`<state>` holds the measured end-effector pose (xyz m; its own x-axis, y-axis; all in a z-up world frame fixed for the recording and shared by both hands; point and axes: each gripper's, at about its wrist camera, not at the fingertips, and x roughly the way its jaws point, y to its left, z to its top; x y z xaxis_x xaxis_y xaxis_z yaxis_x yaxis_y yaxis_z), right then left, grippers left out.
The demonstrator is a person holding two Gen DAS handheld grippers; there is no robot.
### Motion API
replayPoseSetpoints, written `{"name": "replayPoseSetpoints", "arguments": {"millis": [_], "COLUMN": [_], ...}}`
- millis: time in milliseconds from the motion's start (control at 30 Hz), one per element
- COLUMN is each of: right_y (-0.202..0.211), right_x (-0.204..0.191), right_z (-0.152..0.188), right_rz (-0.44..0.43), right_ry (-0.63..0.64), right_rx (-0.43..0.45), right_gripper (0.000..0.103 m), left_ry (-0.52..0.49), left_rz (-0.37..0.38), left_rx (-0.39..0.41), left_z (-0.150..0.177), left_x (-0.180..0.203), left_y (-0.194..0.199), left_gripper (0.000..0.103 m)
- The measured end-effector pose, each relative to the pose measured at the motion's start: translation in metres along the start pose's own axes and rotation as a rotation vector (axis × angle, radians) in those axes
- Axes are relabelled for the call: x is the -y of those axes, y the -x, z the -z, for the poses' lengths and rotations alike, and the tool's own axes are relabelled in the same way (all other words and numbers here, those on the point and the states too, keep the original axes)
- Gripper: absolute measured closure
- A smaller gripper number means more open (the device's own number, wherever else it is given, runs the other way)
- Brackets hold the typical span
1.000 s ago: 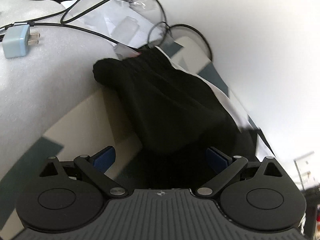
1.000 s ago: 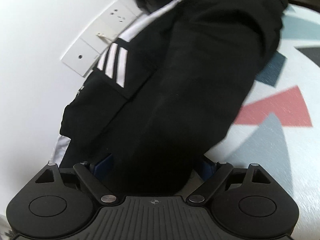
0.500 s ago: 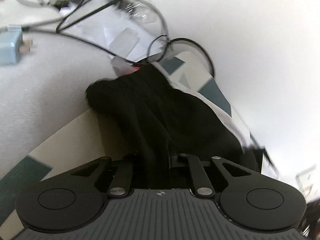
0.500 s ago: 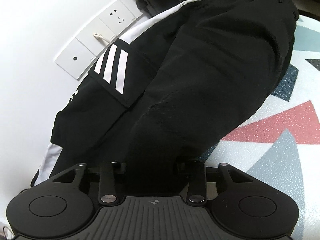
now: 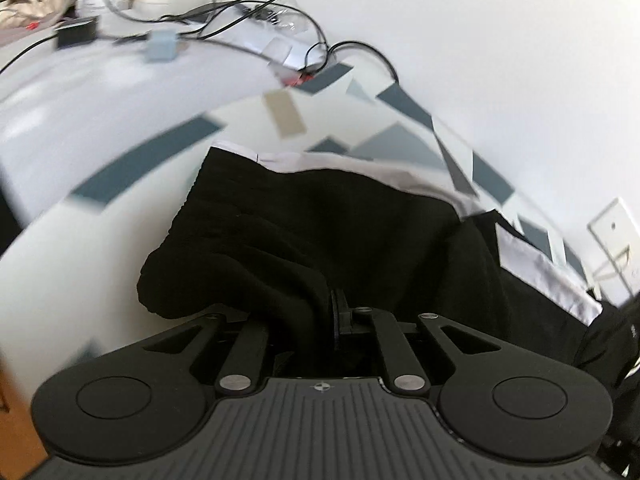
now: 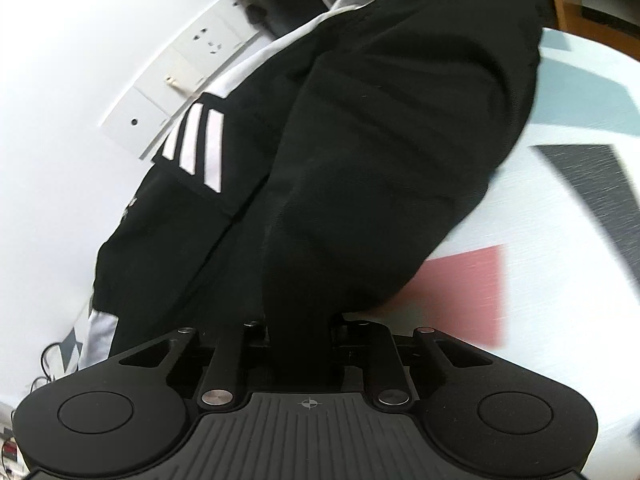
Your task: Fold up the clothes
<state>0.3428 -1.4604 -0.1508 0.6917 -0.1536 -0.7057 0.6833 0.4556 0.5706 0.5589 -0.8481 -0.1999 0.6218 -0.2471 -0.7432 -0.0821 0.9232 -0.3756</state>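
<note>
Fingertips of the left gripper (image 5: 320, 320): buried in a bunched fold of the black garment (image 5: 360, 232); only one dark finger edge shows.
Fingertips of the right gripper (image 6: 300, 332): covered by the same black cloth; pads out of sight.
Garment: cut off by the right edge in the left wrist view and by the top edge in the right wrist view; its full outline cannot be made out.
Small printed text on the garment (image 6: 130, 204), below the three white stripes (image 6: 198, 140): too small to read.
Patterned cloth (image 5: 168, 148) beyond the garment: motion-blurred, edges smeared.
Clutter (image 5: 36, 0) far beyond the garment: blurred, items indistinct.
Wall socket plate (image 6: 208, 40): partly hidden behind the garment.
</note>
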Motion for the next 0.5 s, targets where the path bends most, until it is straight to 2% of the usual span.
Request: {"name": "replayPoseSetpoints", "arguments": {"millis": [100, 167, 233, 267, 333, 367, 500], "right_y": [0.009, 0.018, 0.027, 0.032, 0.041, 0.044, 0.054], "right_x": [0.003, -0.001, -0.006, -0.010, -0.019, -0.023, -0.036], "right_z": [-0.002, -0.004, -0.005, -0.005, -0.001, 0.002, 0.021], "right_rz": [-0.012, -0.023, -0.057, -0.073, -0.113, -0.130, -0.187], "right_ry": [0.065, 0.087, 0.097, 0.103, 0.121, 0.131, 0.194], "right_rx": [-0.022, -0.027, -0.030, -0.029, -0.021, -0.016, -0.030], "right_gripper": [0.065, 0.057, 0.049, 0.045, 0.024, 0.020, 0.017], "left_ry": [0.055, 0.129, 0.188, 0.202, 0.218, 0.225, 0.203], "left_rz": [-0.015, -0.018, -0.032, -0.042, -0.063, -0.074, -0.125], "left_rx": [0.015, 0.030, 0.058, 0.070, 0.091, 0.102, 0.138], "left_z": [0.019, 0.021, 0.017, 0.014, 0.009, 0.006, -0.005], "left_x": [-0.013, -0.028, -0.042, -0.048, -0.057, -0.062, -0.075], "left_y": [0.017, 0.024, 0.028, 0.028, 0.027, 0.026, 0.020], "left_gripper": [0.083, 0.059, 0.046, 0.046, 0.046, 0.047, 0.048]}}
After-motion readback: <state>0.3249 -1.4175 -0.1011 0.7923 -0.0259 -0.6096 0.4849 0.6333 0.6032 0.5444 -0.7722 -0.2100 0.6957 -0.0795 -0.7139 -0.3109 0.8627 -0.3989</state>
